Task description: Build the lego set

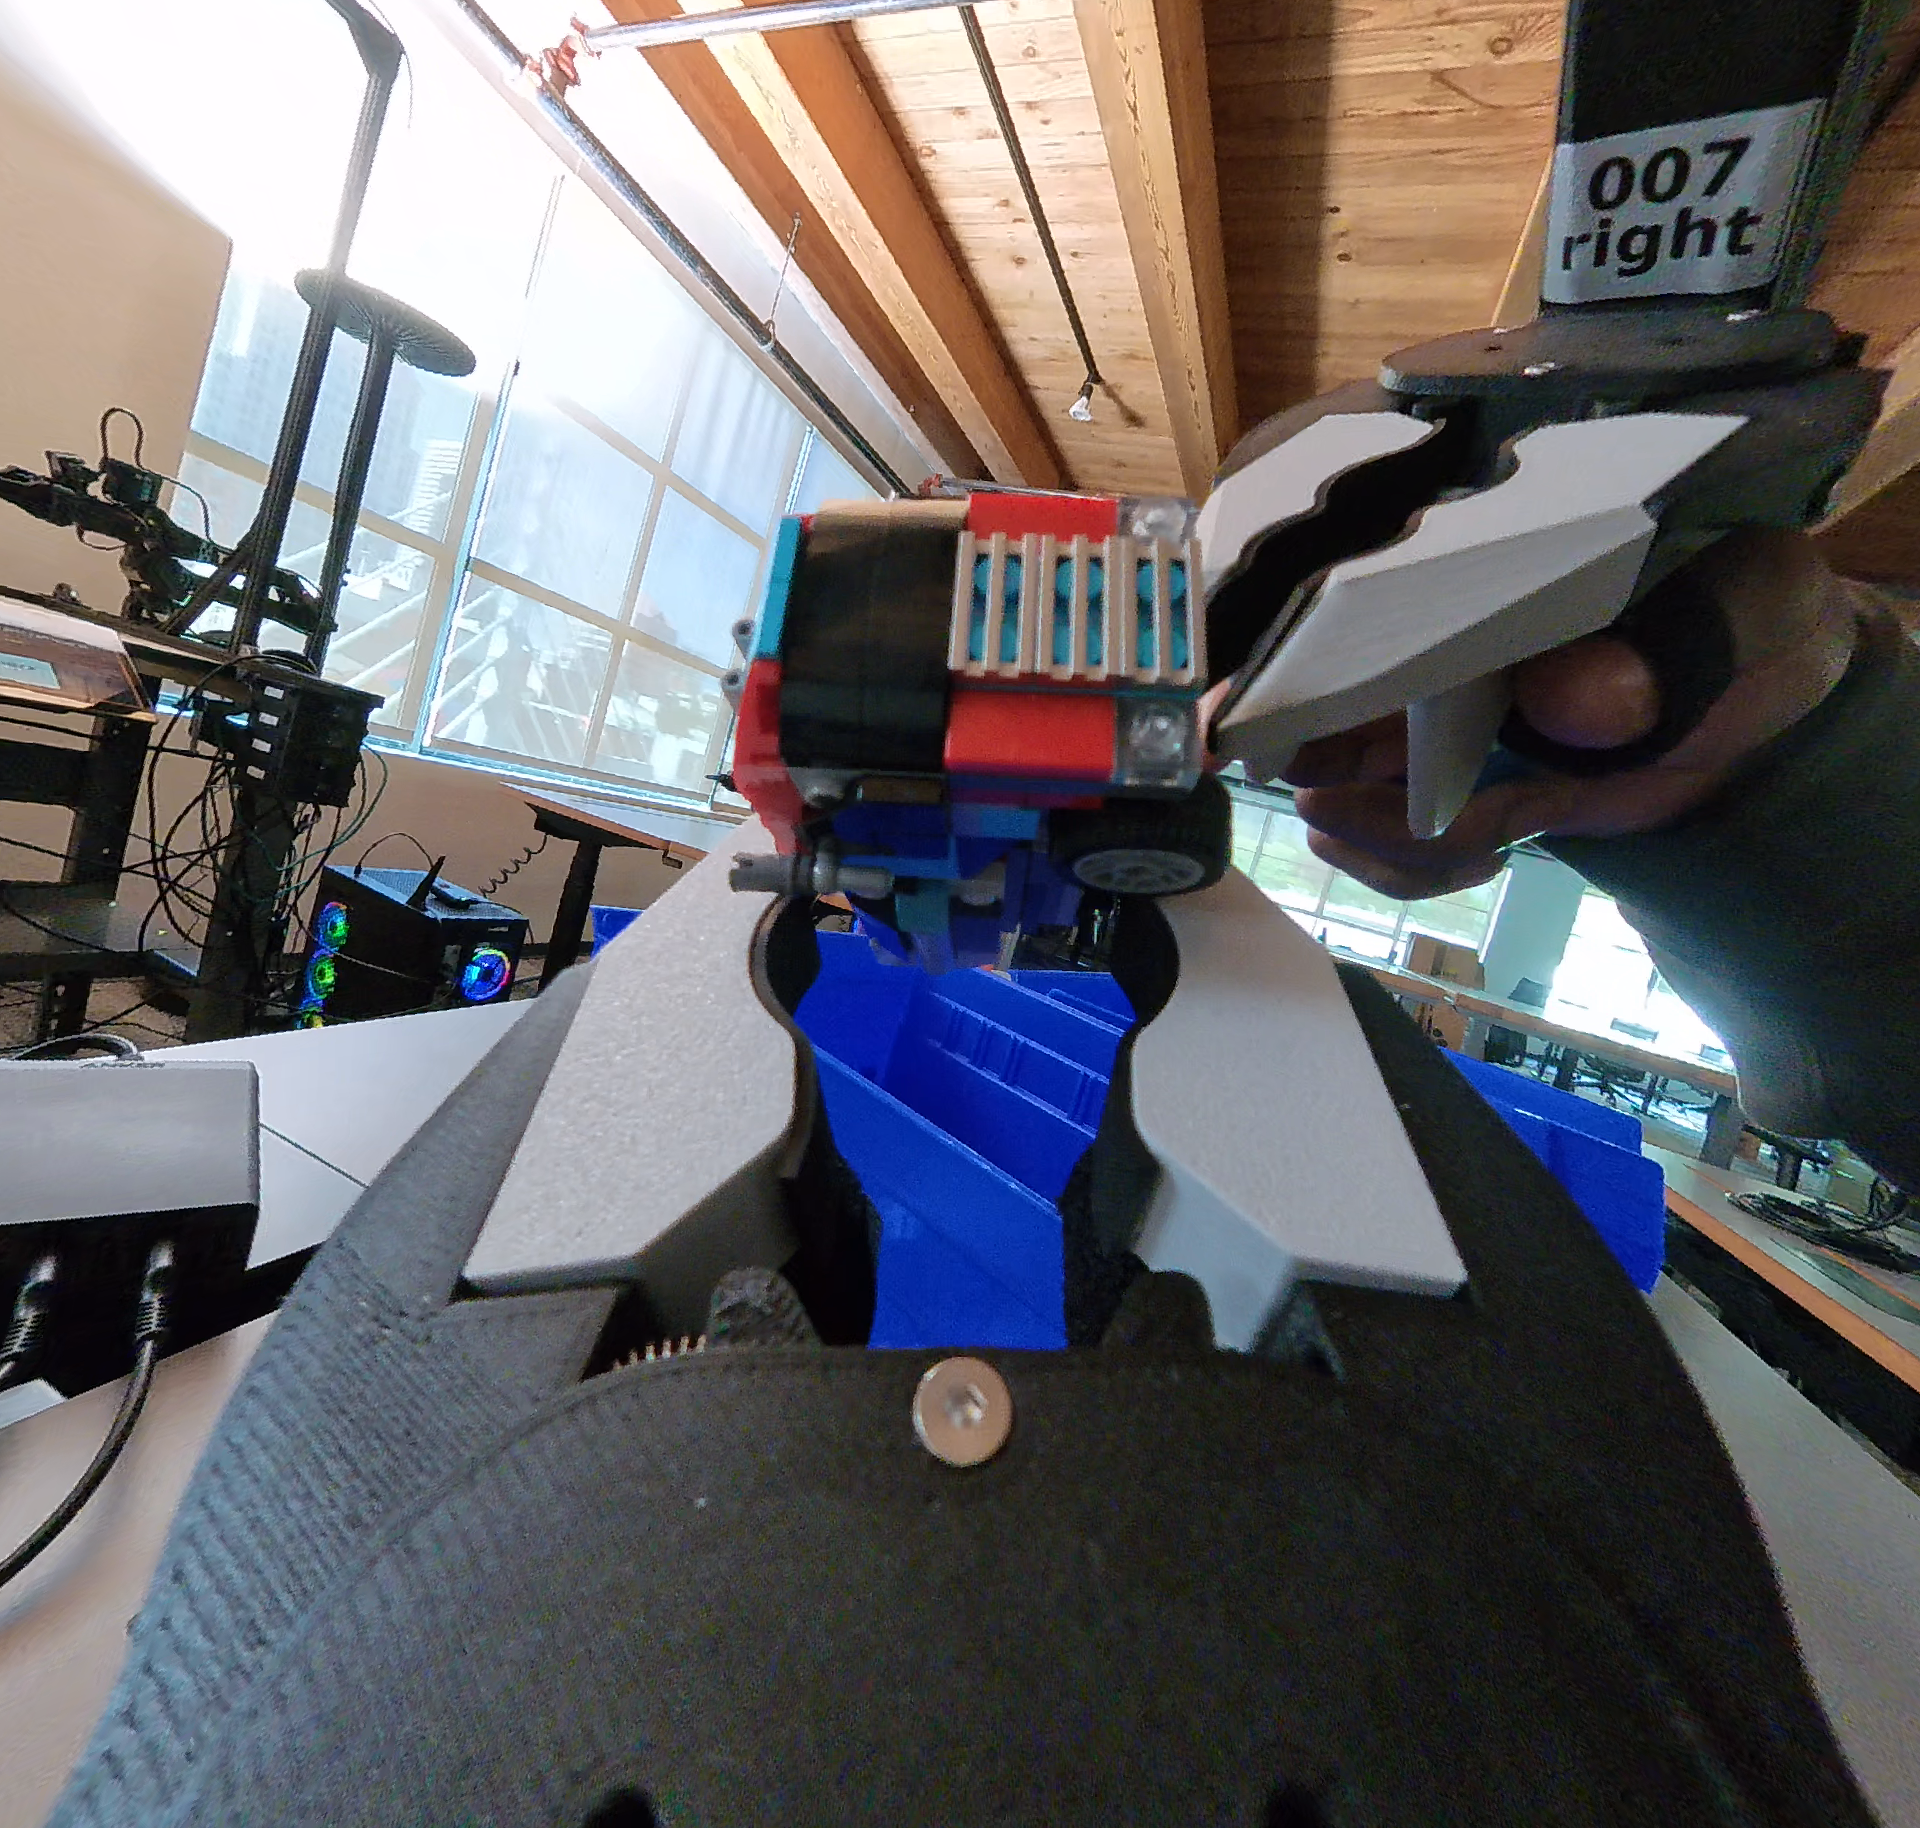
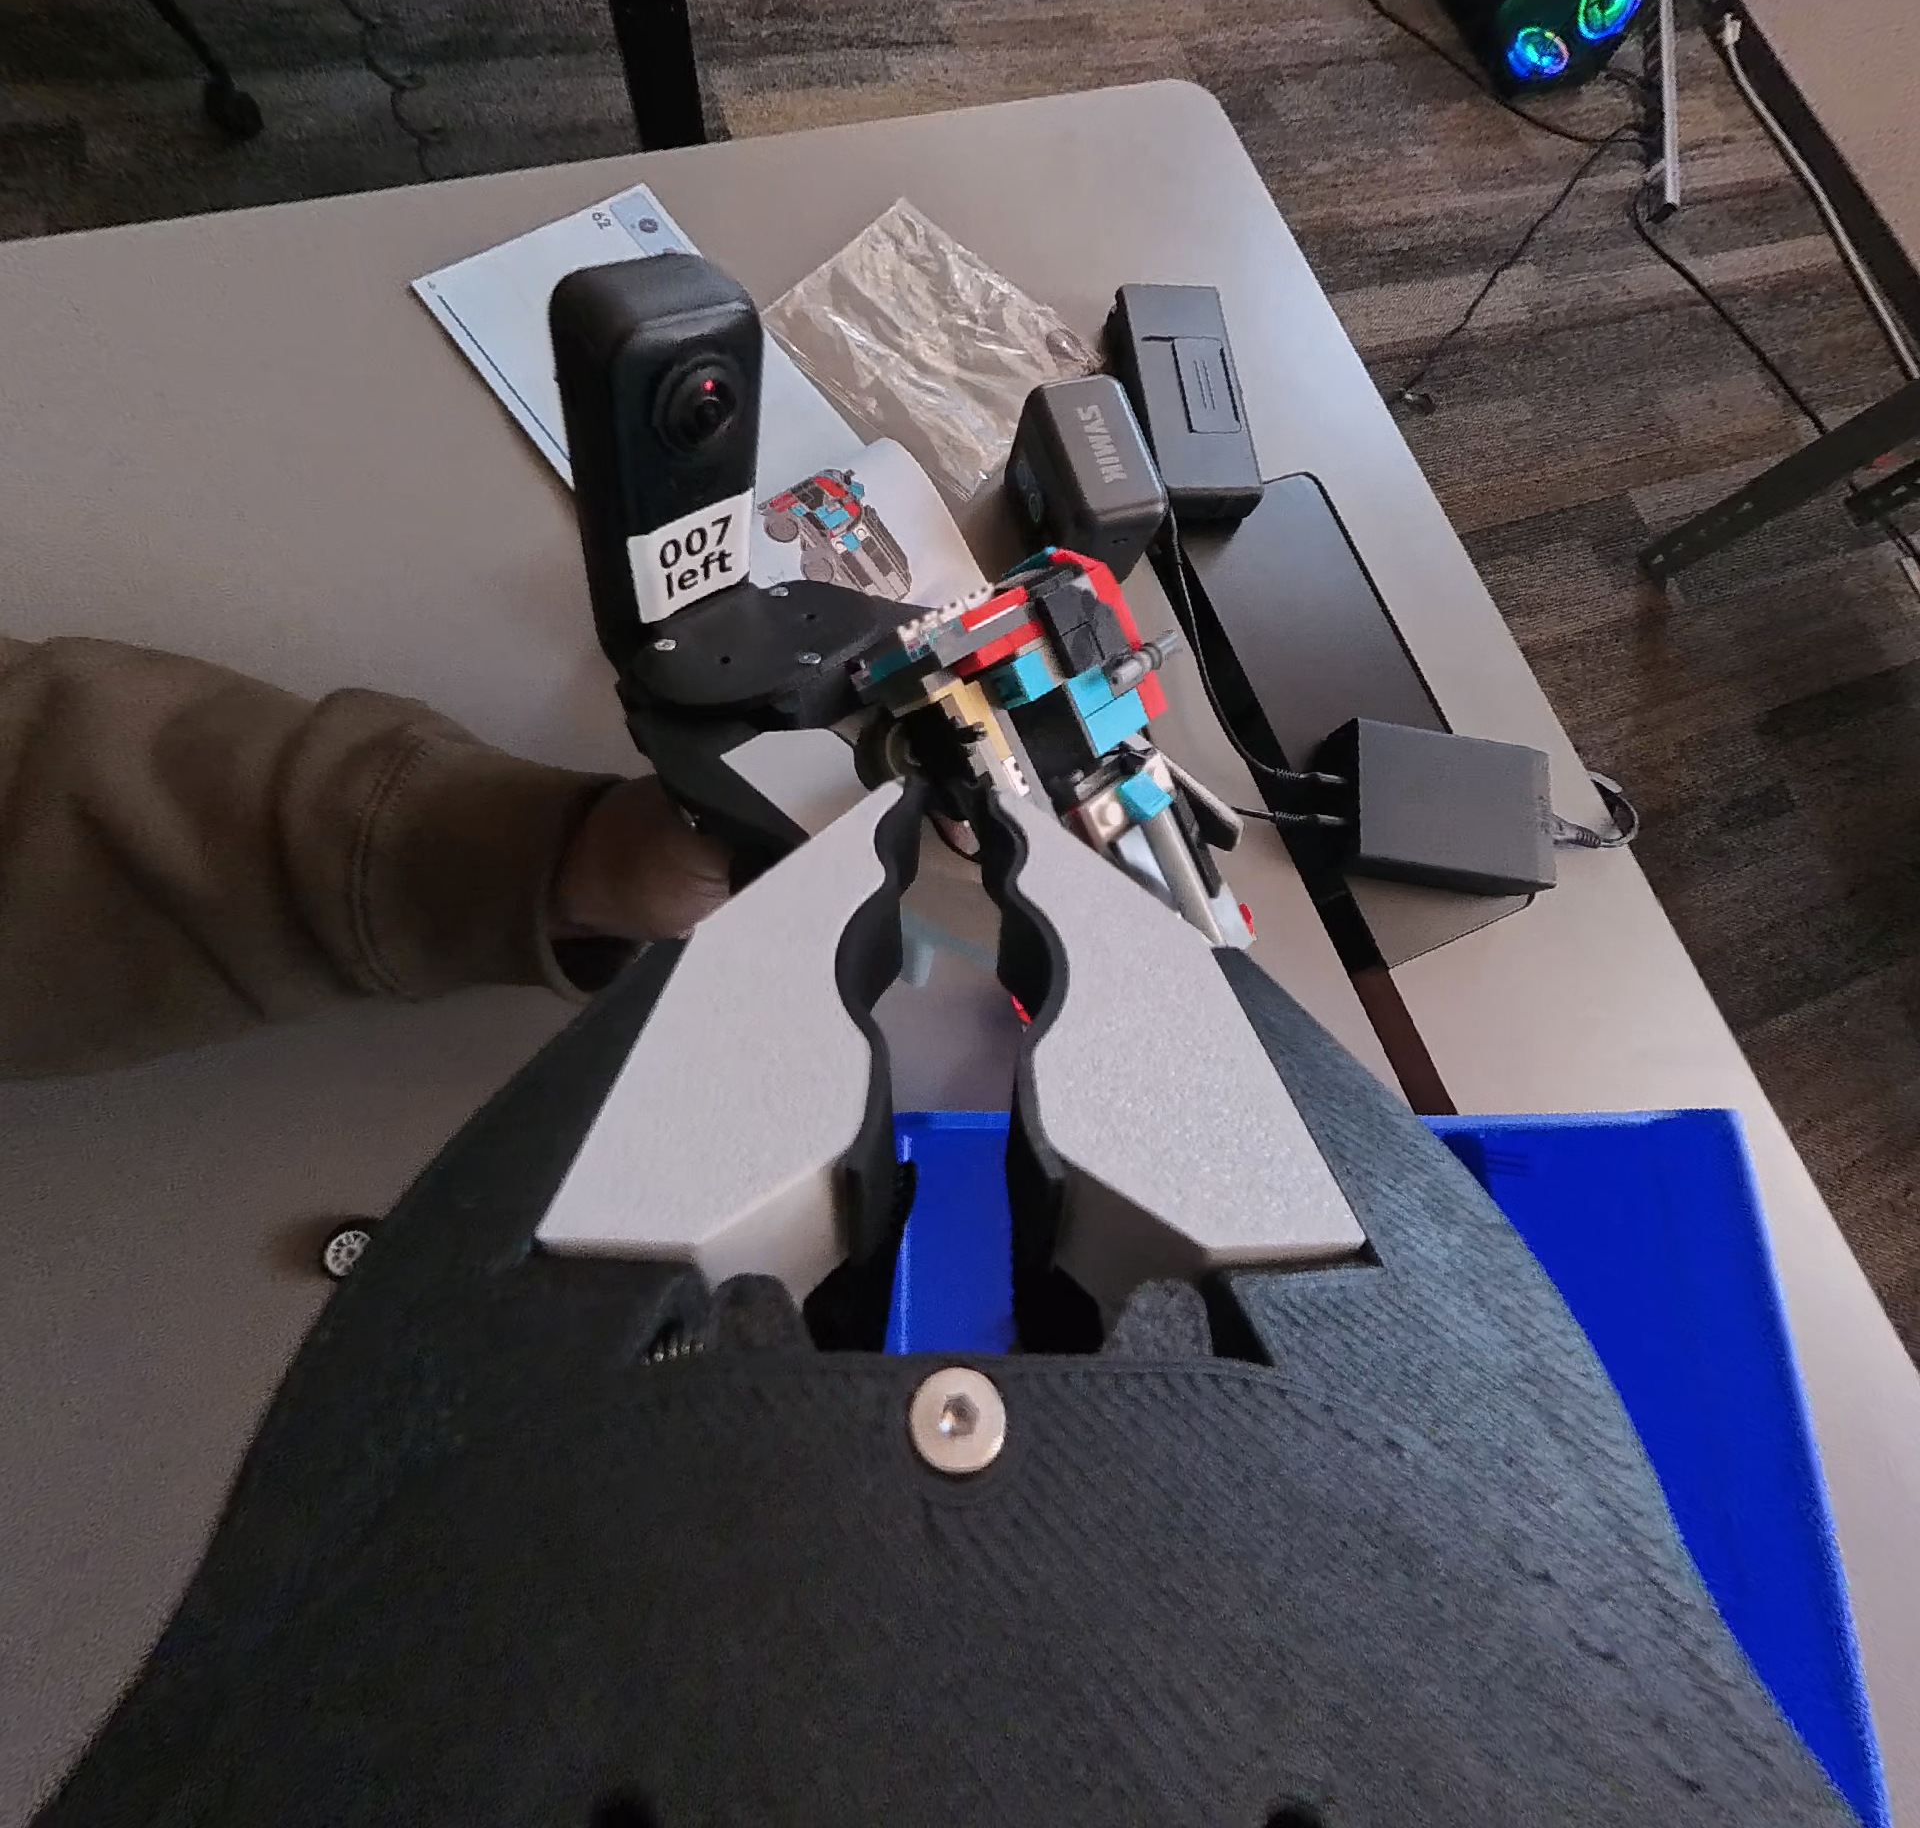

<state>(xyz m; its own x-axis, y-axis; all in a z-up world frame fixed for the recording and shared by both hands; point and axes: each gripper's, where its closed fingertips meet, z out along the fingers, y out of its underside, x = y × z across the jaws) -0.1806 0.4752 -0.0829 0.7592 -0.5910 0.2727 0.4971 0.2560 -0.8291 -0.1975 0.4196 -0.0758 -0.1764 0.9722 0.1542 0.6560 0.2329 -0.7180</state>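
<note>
Toy truck (image 1: 977,698) of bricks is up off the counter (image 2: 260,407), left gripper (image 1: 966,905) clamped on its underside, mostly built. Right gripper (image 2: 951,802) has fingers nearly closed at the truck's front corner by a wheel; what they pinch, cannot tell. Loose wheel (image 2: 346,1251) lies on the counter. Blue bin (image 2: 1662,1363) below; booklet (image 2: 582,324), clear bag (image 2: 925,344), black boxes (image 2: 1444,812) crowd the far side.

The right gripper (image 2: 951,802) nearly closes at the underside of a toy truck (image 2: 1049,677) that the left gripper (image 2: 831,698) holds above the table (image 2: 260,448).
</note>
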